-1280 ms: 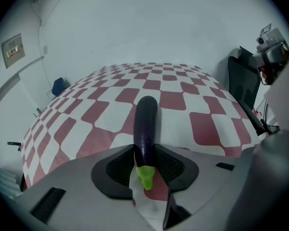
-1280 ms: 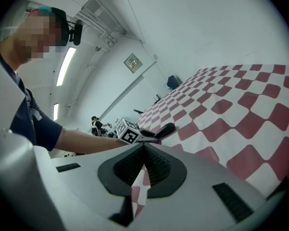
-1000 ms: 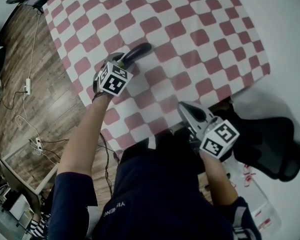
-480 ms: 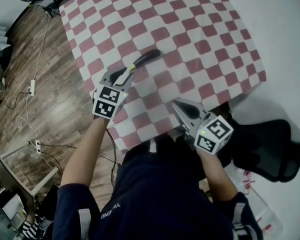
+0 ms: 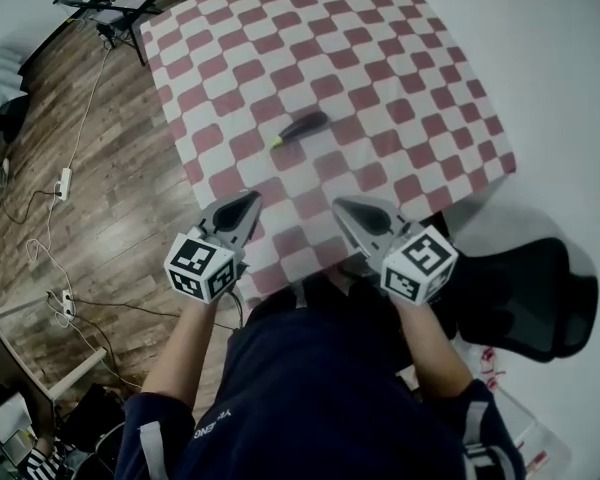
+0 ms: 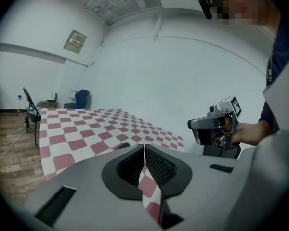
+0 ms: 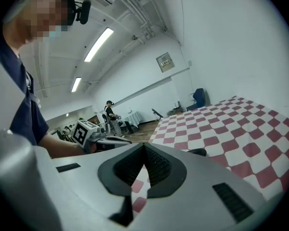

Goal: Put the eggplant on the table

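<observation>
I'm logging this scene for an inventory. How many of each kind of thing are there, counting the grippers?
eggplant: 1
table: 1
grippers: 2, the left gripper and the right gripper
black chair: 1
Total: 5

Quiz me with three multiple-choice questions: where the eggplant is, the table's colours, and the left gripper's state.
1. Where is the eggplant? A between the left jaws; B on the table; C on the floor.
2. The table's checks are: A red and white; B blue and white; C green and yellow.
3. The left gripper is: A shut on the eggplant; B wide open; C shut, empty.
B, it lies on the table; A, red and white squares; C, jaws meet with nothing between.
</observation>
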Action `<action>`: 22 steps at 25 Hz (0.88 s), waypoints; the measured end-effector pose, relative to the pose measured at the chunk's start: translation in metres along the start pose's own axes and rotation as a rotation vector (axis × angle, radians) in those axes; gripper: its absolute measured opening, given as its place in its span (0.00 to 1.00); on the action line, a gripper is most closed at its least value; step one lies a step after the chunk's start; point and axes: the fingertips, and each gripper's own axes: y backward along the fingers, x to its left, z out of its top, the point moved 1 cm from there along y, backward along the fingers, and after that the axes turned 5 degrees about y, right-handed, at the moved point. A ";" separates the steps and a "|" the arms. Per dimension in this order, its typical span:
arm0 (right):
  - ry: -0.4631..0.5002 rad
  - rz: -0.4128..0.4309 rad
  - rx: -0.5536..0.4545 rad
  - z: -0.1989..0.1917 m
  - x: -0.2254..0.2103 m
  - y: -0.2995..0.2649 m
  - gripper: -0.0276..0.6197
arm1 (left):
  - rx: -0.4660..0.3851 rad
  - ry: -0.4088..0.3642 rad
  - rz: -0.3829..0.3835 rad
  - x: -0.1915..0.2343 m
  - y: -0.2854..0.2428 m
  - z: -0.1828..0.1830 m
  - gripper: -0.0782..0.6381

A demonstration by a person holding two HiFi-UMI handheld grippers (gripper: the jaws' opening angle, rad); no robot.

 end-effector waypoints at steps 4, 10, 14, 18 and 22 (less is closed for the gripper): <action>0.058 0.003 -0.014 0.012 0.019 0.000 0.06 | -0.074 -0.003 -0.017 -0.015 0.031 0.016 0.15; 0.105 0.005 -0.054 0.024 0.049 0.003 0.06 | -0.148 -0.078 -0.040 -0.035 0.066 0.042 0.15; 0.124 0.007 -0.069 0.025 0.063 0.004 0.06 | -0.171 -0.135 -0.055 -0.049 0.080 0.052 0.15; 0.137 0.001 -0.081 0.028 0.070 0.004 0.06 | -0.159 -0.207 -0.053 -0.065 0.090 0.060 0.15; 0.151 -0.009 -0.084 0.031 0.074 0.006 0.06 | -0.171 -0.239 -0.092 -0.077 0.092 0.059 0.15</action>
